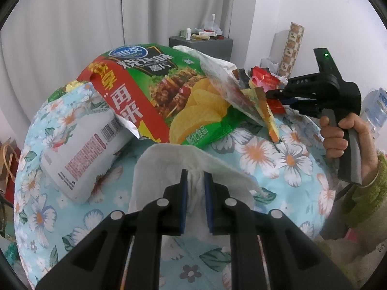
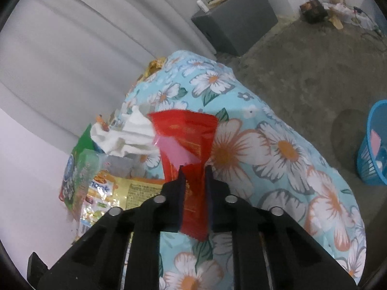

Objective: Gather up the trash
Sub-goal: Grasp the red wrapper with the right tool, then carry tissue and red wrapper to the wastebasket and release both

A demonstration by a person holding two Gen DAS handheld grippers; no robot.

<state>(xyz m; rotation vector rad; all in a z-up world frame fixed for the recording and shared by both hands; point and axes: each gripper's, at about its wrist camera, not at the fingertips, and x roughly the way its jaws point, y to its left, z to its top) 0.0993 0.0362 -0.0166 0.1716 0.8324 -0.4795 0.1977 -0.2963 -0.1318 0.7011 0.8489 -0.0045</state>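
My left gripper (image 1: 196,177) is shut on a white tissue (image 1: 169,162) lying on the flowered tablecloth (image 1: 285,154). Behind it lie a big green crisp bag (image 1: 169,91) and a white packet (image 1: 79,154). A hand holds my right gripper (image 1: 272,94) at the right, by a heap of small wrappers (image 1: 261,79). In the right wrist view, my right gripper (image 2: 195,169) is shut on a red wrapper (image 2: 188,133), which stands up between the pads. Beyond it are a crumpled white tissue (image 2: 128,137), the green crisp bag (image 2: 77,169) and a yellow packet (image 2: 125,193).
A blue plastic basket (image 2: 375,145) stands on the bare floor at the right of the table. A grey cabinet (image 2: 237,17) with small items sits by the white curtain. A patterned roll (image 1: 291,48) leans on the wall. The tablecloth (image 2: 285,149) drops off at its right edge.
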